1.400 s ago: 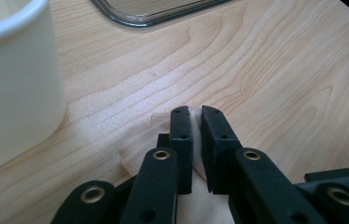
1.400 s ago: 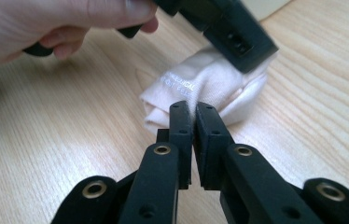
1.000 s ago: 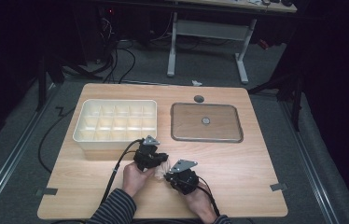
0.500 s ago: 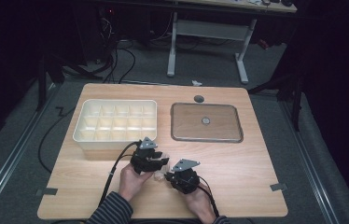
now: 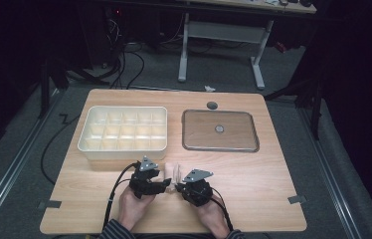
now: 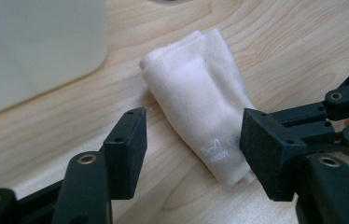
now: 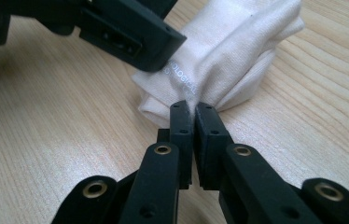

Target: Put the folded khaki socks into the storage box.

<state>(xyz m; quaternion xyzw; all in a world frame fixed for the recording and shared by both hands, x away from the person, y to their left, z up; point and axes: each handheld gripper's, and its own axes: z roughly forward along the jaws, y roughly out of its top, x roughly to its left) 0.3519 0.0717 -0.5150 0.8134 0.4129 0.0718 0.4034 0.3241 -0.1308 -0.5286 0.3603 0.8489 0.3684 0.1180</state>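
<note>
— Where do we have the folded white cloth (image 6: 199,108)?

— On the wooden table (image 5: 273,174), just in front of the cream compartment tray (image 5: 123,130). Our right gripper (image 7: 193,112) pinches its near edge, jaws together on the fabric.

— And our left gripper (image 6: 192,140)?

— Its jaws stand apart, either side of the cloth's printed end.

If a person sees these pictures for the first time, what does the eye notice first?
Probably the folded white cloth at the near middle of the wooden table, with the right gripper pinching its edge and the left gripper open around it. Behind stand a cream divided box and a flat metal tray.
</note>
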